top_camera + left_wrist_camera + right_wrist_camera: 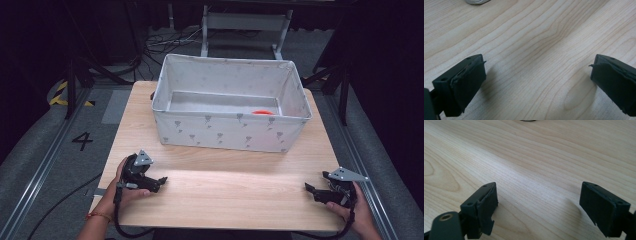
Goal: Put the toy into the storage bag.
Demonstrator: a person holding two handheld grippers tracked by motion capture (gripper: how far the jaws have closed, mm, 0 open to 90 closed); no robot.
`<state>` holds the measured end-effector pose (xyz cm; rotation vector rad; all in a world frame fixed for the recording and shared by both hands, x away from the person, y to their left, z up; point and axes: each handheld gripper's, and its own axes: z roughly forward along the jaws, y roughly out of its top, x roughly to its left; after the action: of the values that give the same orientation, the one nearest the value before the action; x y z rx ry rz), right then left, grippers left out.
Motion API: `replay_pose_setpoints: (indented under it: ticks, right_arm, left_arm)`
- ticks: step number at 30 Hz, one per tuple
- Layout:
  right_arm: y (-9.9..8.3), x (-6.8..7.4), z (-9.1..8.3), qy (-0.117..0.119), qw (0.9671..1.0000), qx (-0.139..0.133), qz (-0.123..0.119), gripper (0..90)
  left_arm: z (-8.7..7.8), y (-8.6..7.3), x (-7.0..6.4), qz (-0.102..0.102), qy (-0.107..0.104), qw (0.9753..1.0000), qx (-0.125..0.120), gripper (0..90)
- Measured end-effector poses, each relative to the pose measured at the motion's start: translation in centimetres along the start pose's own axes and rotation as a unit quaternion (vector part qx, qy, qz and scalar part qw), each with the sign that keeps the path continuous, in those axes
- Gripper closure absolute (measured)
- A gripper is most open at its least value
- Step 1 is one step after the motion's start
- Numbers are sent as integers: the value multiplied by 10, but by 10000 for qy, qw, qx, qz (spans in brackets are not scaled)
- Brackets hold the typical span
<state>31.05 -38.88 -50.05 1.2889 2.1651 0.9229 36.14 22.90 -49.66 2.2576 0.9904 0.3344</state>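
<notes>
Rested low at the near corners of the wooden table (220,195), well apart, likely parked clear of the fabric bin (230,131). Left gripper (161,183) and right gripper (310,189): jaws spread wide, holding nothing. Orange object (262,112) inside the bin, toward its right end.

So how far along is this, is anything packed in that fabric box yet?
One orange thing already lies in the fabric box, by its right end. Nothing is in hand: the left claw and right claw rest open on the bare table. What is left cannot be told.
</notes>
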Motion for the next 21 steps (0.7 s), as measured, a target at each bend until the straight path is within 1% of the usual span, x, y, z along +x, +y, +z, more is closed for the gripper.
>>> replay_pose_setpoints:
  ticks: [2,3,4,5,9,13,16,21]
  right_arm:
    - [0,0,0,4,10000,23,52,153]
    - [0,-1,0,22,9999,38,98,147]
    - [0,-3,1,86,9997,90,216,135]
    - [0,-5,2,93,9994,127,324,131]
    - [1,-4,3,22,9992,139,363,121]
    - [1,-4,3,11,9992,139,371,120]
    - [1,-4,3,13,9992,140,373,119]
    - [1,-4,3,11,9992,140,373,119]
  left_arm:
    - [1,0,-1,-73,45,10000,-12,2]
    - [1,0,-1,-73,45,10000,-12,2]
    - [2,1,-3,-150,96,9998,-25,2]
    - [2,1,-3,-151,122,9998,-27,2]
    - [1,1,-3,-176,143,9997,-15,2]
    - [1,1,-3,-173,165,9997,-19,1]
    - [2,1,-5,-251,175,9995,-25,1]
    - [2,2,-5,-258,191,9995,3,1]
